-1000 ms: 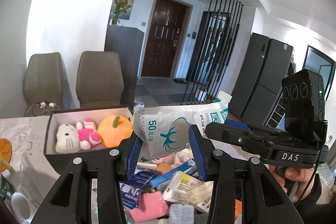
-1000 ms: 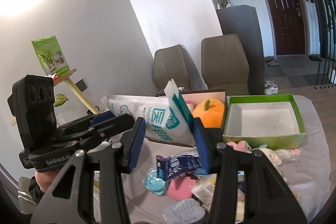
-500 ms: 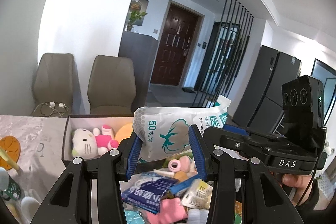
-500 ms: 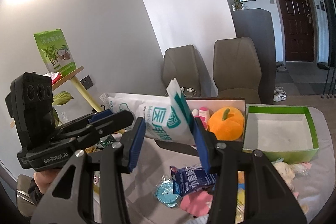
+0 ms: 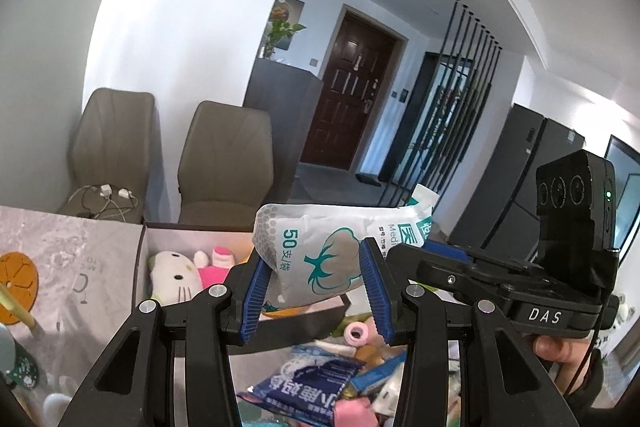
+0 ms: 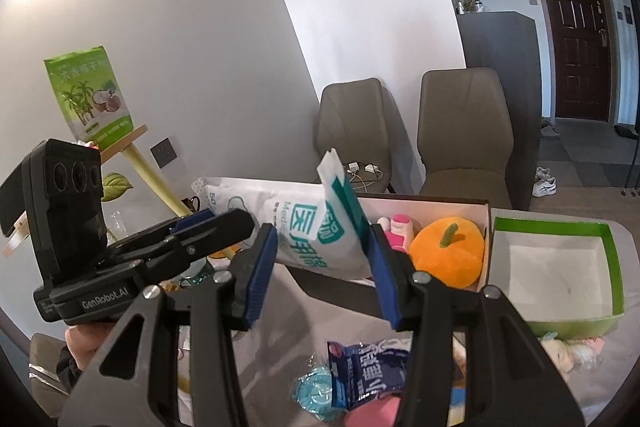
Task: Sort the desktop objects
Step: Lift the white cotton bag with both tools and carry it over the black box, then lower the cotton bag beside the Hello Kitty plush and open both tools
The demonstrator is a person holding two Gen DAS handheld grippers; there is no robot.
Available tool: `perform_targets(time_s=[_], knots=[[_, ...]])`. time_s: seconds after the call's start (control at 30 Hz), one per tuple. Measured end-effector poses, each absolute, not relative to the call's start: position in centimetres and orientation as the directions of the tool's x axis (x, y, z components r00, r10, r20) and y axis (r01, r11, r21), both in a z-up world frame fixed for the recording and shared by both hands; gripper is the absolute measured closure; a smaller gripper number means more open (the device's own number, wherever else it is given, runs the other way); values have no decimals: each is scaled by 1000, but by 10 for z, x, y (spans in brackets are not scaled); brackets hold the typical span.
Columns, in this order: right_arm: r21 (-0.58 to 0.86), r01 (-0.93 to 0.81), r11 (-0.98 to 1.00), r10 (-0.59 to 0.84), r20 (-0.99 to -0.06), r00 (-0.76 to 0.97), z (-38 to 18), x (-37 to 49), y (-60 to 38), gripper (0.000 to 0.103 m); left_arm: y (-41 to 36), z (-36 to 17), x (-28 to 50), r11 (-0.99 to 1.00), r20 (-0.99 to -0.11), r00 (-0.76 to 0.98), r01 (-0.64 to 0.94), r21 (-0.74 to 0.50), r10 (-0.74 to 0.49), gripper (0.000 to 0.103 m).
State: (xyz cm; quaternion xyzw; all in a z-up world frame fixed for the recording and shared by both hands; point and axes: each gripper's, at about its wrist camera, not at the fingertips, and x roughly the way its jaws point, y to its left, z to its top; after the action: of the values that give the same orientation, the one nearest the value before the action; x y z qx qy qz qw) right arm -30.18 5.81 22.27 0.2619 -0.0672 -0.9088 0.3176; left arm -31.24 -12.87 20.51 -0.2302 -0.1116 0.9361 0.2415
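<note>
Above the toy box (image 6: 486,227) — both grippers apparently pinch cotton-swab bag (image 5: 320,259).

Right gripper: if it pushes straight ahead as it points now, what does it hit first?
The right gripper already holds the cotton swab bag. Beyond it, the toy box wall looks first, though depth is unclear.

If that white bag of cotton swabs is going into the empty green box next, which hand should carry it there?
Probably the right gripper. Both grippers pinch the white bag, but the green box lies on the right gripper's side, while the left gripper faces the toy box.
</note>
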Motion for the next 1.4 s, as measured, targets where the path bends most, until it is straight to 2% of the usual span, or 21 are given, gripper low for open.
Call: perform_targets(time_s=[0.5,1.03,1.27,1.4], knots=[[277,549,-789,-608,-483,-630,201,-353,30,56,-154,174,-362,-848,-380,-780,-342,-406,497,58],[319,503,-803,-586,-576,-570,134,-409,3,56,-169,100,-413,-838,-453,-748,-251,-485,486,58],[371,481,-794,-600,-606,-523,102,-430,-13,55,-176,86,-427,-844,-483,-735,-226,-487,476,58],[378,478,-793,-601,-616,-510,95,-432,-21,56,-186,72,-434,-826,-495,-719,-198,-528,488,58]])
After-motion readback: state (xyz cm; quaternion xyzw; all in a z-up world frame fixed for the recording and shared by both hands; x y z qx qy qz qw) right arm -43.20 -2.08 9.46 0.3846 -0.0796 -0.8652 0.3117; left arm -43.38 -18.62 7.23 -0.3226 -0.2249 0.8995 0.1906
